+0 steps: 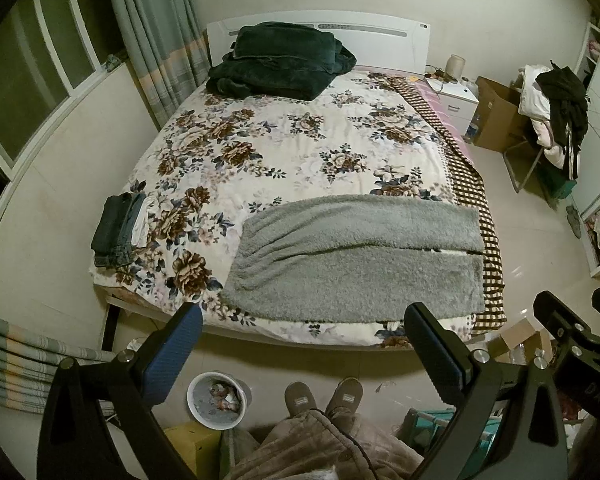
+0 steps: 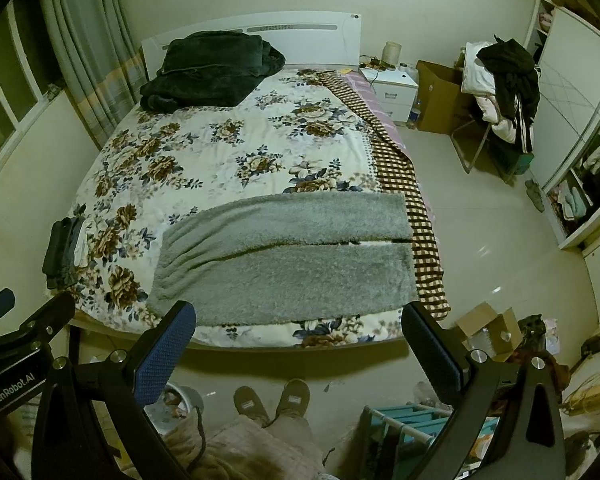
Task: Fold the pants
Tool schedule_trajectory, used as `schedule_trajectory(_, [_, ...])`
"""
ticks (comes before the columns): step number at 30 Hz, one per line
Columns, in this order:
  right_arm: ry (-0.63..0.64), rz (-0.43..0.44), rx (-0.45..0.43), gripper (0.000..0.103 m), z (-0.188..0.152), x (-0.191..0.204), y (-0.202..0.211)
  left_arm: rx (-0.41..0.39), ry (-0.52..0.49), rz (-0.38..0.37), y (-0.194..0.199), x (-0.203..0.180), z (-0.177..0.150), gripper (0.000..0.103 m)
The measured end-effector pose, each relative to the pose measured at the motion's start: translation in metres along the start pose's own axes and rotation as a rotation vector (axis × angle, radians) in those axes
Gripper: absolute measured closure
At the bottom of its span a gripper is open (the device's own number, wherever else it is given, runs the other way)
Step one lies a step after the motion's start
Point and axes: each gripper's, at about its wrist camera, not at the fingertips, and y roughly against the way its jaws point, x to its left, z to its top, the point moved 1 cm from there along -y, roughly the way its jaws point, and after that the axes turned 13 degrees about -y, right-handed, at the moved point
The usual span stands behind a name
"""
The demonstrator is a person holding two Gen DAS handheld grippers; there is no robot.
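Note:
Grey fleece pants (image 1: 352, 256) lie flat across the foot of the bed, waistband at the left, leg ends at the right; they also show in the right wrist view (image 2: 284, 256). My left gripper (image 1: 304, 316) is open and empty, held above the floor just short of the bed's foot edge. My right gripper (image 2: 300, 314) is open and empty, at a like height, to the right of the left one. The right gripper's body shows at the far right of the left wrist view (image 1: 572, 332).
The floral bedspread (image 1: 284, 140) covers the bed. A stack of folded clothes (image 1: 120, 228) sits at its left edge, a dark blanket (image 1: 280, 60) by the headboard. A white bin (image 1: 216, 400), my slippers (image 1: 324, 396), cardboard boxes (image 2: 488, 328) and a rack (image 2: 412, 420) crowd the floor.

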Motion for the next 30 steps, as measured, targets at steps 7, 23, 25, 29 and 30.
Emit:
schedule_trajectory(7, [-0.001,0.003,-0.001,0.000,0.000,0.002,0.001,-0.001,0.001,-0.002,0.000,0.000,-0.001,0.000])
schedule_trajectory(23, [0.000,0.008,0.000,0.000,-0.002,0.004,0.003,-0.005,0.006,0.002,0.007,-0.001,0.001,0.000])
schedule_trajectory(25, [0.001,0.007,-0.001,0.000,-0.003,0.006,0.004,-0.007,0.006,0.003,0.006,0.000,0.000,0.000])
schedule_trajectory(29, [0.000,0.008,0.005,0.000,-0.005,0.011,0.006,-0.009,0.005,0.003,0.006,0.000,-0.001,0.000])
schedule_trajectory(30, [0.000,0.008,0.006,0.000,-0.005,0.013,0.005,-0.008,0.004,0.003,0.006,0.000,-0.001,0.000])
